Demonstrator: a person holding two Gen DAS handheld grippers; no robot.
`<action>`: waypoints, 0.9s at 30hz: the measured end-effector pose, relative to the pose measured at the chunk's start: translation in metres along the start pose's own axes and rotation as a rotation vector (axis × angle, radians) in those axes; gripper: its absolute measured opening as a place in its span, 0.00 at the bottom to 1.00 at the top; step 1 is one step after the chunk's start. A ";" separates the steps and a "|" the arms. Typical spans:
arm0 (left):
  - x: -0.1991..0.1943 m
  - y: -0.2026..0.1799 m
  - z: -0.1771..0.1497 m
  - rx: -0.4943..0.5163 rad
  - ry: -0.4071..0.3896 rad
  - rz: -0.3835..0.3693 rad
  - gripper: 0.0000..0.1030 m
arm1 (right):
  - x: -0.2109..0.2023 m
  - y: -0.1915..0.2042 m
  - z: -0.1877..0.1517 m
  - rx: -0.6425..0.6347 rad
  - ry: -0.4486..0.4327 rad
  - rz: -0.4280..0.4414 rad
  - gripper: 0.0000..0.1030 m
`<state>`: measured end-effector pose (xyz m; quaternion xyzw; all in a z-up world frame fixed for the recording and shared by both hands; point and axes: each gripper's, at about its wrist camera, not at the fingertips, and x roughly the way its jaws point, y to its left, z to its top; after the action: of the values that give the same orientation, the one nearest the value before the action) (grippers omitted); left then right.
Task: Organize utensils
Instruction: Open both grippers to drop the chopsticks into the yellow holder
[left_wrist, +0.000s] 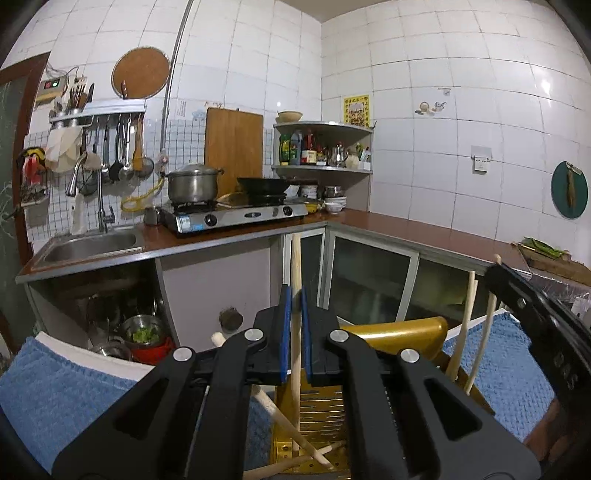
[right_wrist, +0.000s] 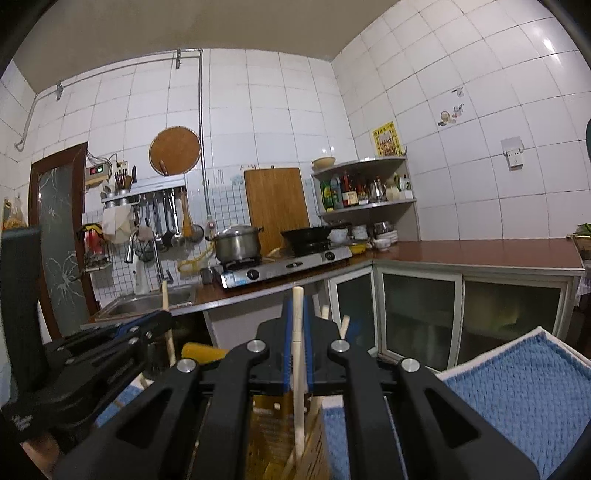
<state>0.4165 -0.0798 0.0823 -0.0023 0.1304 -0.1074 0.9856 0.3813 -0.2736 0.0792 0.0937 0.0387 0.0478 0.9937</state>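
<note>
Both grippers are closed on chopsticks. Your left gripper (left_wrist: 294, 306) has its blue pads (left_wrist: 284, 332) pressed against one pale wooden chopstick (left_wrist: 296, 266), which stands nearly upright between them, its top rising past the counter edge (left_wrist: 229, 242) and its lower end reaching down into the gold holder (left_wrist: 321, 413). Your right gripper (right_wrist: 296, 325) grips a second chopstick (right_wrist: 297, 354) the same way, upright between the pads, with its tip just above the fingertips and its lower part going down into the holder (right_wrist: 266, 432).

Below your left gripper, the holder's slotted gold floor shows, and several loose chopsticks (left_wrist: 284, 424) lie crossed and slanted inside it. Two more chopsticks (left_wrist: 467, 332) lean upright at the holder's far right side, close to your right gripper, which enters the left view as a black bar (left_wrist: 535, 314) at the right edge. From the right view, your left gripper (right_wrist: 147, 325) sits just to the left, also holding its stick upright.

The holder stands on a blue towel (left_wrist: 55, 391) that spreads to both sides of it; the towel (right_wrist: 524, 391) fills the lower right of the right view.

Beyond, the counter carries a stove (left_wrist: 236, 216) with a pot (left_wrist: 192, 184) and a wok (left_wrist: 264, 184), and a sink (left_wrist: 92, 245) sits at the left.
</note>
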 end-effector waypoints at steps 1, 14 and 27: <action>0.001 0.000 -0.001 -0.001 0.004 0.001 0.04 | -0.001 0.000 -0.002 -0.004 0.006 -0.002 0.06; -0.023 0.003 0.003 0.007 0.045 0.026 0.04 | -0.006 0.000 0.004 0.007 0.095 -0.015 0.07; -0.135 0.018 0.009 0.013 0.056 0.082 0.81 | -0.059 -0.012 0.020 0.031 0.208 -0.027 0.48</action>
<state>0.2952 -0.0338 0.1246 0.0127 0.1573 -0.0678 0.9851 0.3260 -0.2948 0.1009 0.1030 0.1438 0.0435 0.9833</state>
